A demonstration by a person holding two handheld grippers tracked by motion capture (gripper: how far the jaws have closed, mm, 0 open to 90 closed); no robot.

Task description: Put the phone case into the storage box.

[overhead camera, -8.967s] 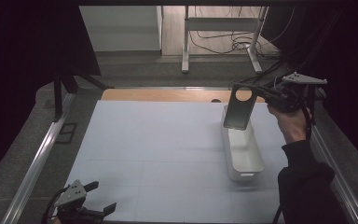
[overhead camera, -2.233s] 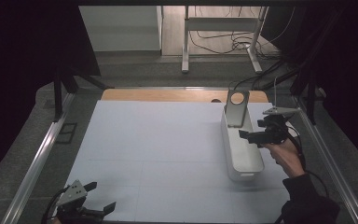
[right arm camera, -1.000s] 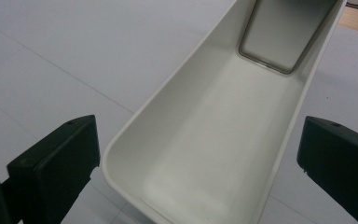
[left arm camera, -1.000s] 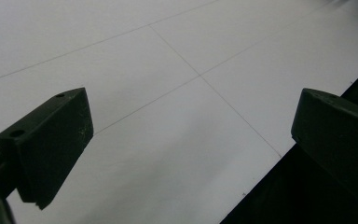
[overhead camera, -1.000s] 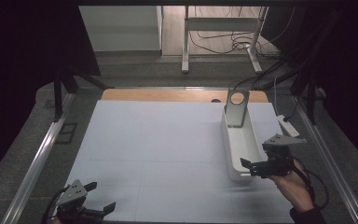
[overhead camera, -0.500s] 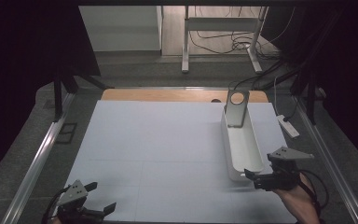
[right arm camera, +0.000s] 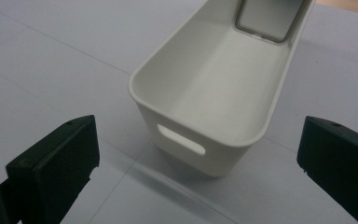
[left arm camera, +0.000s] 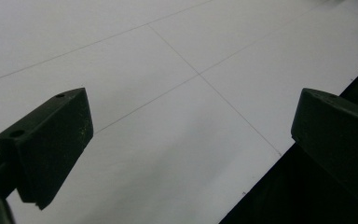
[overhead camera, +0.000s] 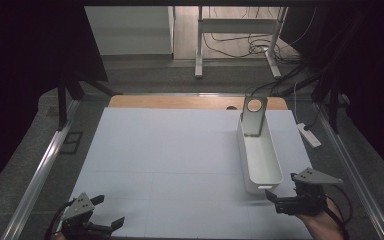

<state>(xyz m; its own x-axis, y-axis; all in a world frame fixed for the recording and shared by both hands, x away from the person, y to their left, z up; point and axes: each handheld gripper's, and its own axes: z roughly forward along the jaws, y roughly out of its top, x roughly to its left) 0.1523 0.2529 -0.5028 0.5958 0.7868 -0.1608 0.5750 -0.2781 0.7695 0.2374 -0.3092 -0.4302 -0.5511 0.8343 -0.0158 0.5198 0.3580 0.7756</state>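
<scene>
Behind the table we see a dim room with a grey floor, table legs and loose cables; the work surface itself is a pale mat (overhead camera: 180,150) with thin grid lines.

At the near left corner our left gripper (overhead camera: 111,221) rests low over the mat, with its jaws wide apart and nothing between them. In the left gripper view it looks onto bare mat and the dark edge of the table.

Further to the right stands the white bin (overhead camera: 260,160), long and narrow, with its short end toward us. At its far end a flat grey holder with a round hole (overhead camera: 254,116) leans upright inside the bin. The rest of the bin looks empty.

At the right our right gripper (overhead camera: 278,198) hovers just in front of the near end of the bin, jaws spread wide and empty. In the right gripper view the handle slot (right arm camera: 181,140) of the bin sits between the two jaws.

We judge that the step in hand is to take the bin by this near end. To do it well, we should bring the right gripper forward level, place one jaw inside the wall and one outside above the slot, then close gently, so the bin does not tip and the holder does not fall.
</scene>
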